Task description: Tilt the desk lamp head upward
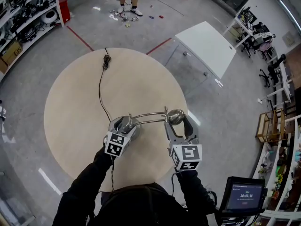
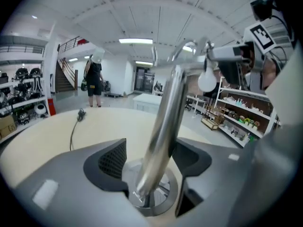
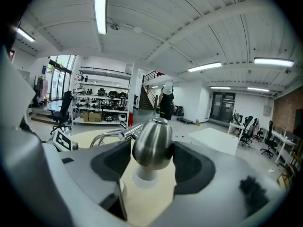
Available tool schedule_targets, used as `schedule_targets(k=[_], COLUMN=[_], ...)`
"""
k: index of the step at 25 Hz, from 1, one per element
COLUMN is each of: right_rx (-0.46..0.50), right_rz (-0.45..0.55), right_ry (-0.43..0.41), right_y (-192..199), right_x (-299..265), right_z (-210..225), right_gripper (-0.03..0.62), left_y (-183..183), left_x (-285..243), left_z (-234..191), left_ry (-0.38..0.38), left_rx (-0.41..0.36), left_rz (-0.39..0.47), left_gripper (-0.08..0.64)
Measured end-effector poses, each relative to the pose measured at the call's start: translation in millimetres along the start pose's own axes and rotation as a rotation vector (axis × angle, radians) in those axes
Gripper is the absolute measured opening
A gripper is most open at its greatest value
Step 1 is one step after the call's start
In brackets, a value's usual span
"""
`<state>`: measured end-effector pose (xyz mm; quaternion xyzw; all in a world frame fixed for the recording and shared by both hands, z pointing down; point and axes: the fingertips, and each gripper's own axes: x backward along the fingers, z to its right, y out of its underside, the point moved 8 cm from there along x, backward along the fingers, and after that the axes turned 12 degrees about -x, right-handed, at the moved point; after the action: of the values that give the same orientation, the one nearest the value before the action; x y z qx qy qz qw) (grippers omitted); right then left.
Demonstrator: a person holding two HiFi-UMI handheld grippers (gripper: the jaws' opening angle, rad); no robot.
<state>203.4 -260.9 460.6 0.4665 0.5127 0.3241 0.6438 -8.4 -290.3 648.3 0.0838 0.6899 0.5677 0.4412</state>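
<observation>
- Plainly, the tilt itself is the step in hand: the right gripper (image 3: 151,161) is clamped on the lamp head (image 3: 152,142), with a pad pressed against each side of the steel shade and the white bulb (image 3: 143,177) poking out below it.
- The desk lamp stands near the front edge of the round counter (image 1: 75,102). Its base (image 1: 123,125) is at the person's left, and its chrome arm (image 1: 148,114) arches across to the lamp head at the right.
- The left gripper (image 2: 150,161) sits low at the base with its jaws apart around the lamp stem (image 2: 163,122). The right-hand pad is close against the stem, while a gap of bare counter shows on the other side, so I judge this a loose bracket rather than a firm hold.
- From these views I cannot tell how far the lamp head has turned; the shade's opening faces downward, so the tilt looks barely begun or not begun.
- The next move calls for the right gripper to rotate the lamp head upward about its joint while keeping its hold on the smooth, rounded shade.
- The left gripper should close on the stem or press down on the base, so that the whole lamp does not lift or swivel.
</observation>
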Motion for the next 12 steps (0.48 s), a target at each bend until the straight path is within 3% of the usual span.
schedule_targets(k=[4, 9, 12], right_rx=[0.0, 0.015, 0.04], right_rz=[-0.005, -0.013, -0.005], right_ry=[0.006, 0.003, 0.005], right_y=[-4, -4, -6], right_x=[0, 0, 0], right_z=[-3, -2, -3], right_gripper=[0.291, 0.291, 0.291], left_y=[-25, -25, -26], left_x=[16, 11, 7], left_z=[8, 11, 14], left_ry=[-0.028, -0.039, -0.052], left_rx=[-0.118, -0.145, -0.184], left_rz=[0.072, 0.046, 0.023], left_gripper=[0.284, 0.152, 0.149])
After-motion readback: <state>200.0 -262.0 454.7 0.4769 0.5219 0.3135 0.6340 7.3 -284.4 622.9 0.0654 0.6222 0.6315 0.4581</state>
